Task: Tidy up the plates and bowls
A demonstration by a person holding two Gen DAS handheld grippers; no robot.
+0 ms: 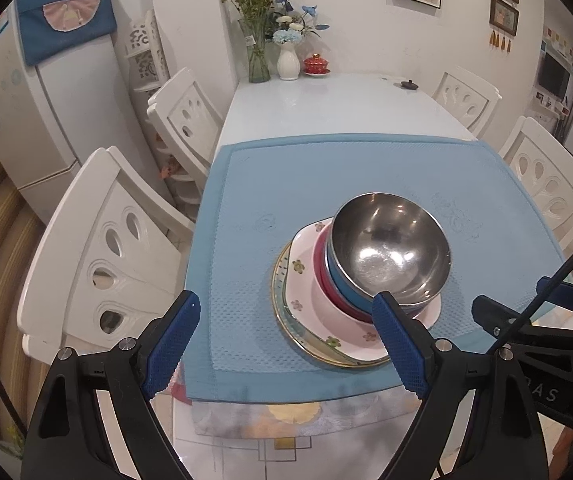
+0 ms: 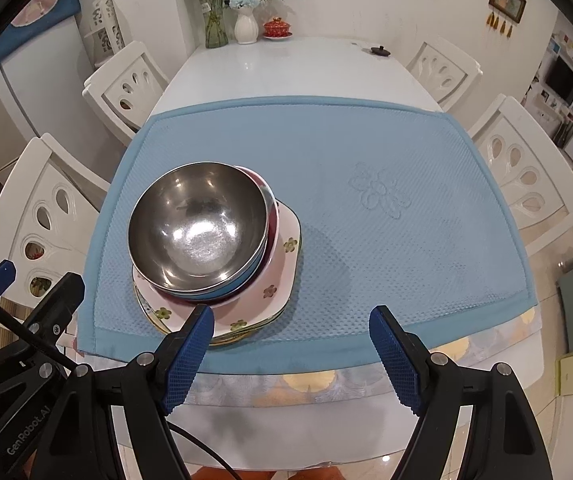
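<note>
A steel bowl (image 1: 390, 246) (image 2: 198, 226) tops a stack on the blue mat (image 1: 326, 176) (image 2: 366, 160). Under it nest a blue bowl (image 1: 342, 284) (image 2: 226, 286) and a red bowl (image 1: 320, 264) (image 2: 272, 236). They rest on a pink square flowered plate (image 1: 306, 268) (image 2: 282, 276) over a gold-rimmed round plate (image 1: 286, 312) (image 2: 154, 320). My left gripper (image 1: 286, 316) stands open over the mat's near left part, left of the stack, holding nothing. My right gripper (image 2: 290, 320) hangs open near the mat's front edge, just right of the stack, also with nothing in it.
White chairs (image 1: 106, 248) (image 2: 526, 168) line both sides of the white table (image 1: 326, 100) (image 2: 286, 68). At the far end stand a glass vase of flowers (image 1: 256, 52), a white vase (image 2: 245, 26), a red lidded cup (image 1: 316, 65) and a small dark lid (image 2: 380, 51). A fridge (image 1: 46, 100) stands left.
</note>
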